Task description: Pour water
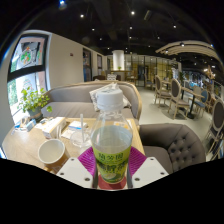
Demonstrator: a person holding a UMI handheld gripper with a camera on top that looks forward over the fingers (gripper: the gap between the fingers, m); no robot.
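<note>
A clear plastic bottle (pixel 111 140) with a white cap and a green label stands upright between my fingers, lifted over the near end of the wooden table (pixel 30 146). My gripper (pixel 112 167) is shut on the bottle, with both pink pads (pixel 89 162) pressed against the label's sides. A white cup (pixel 52 151) sits on the table, left of the bottle and a little ahead of my left finger. The bottle's base is hidden below the fingers.
A white tissue box (pixel 50 126) and a potted plant (pixel 36 101) stand at the table's far left by the window. A grey sofa (pixel 80 100) curves behind the table, and a grey chair back (pixel 180 143) is to the right. Café tables and chairs (pixel 175 95) fill the room beyond.
</note>
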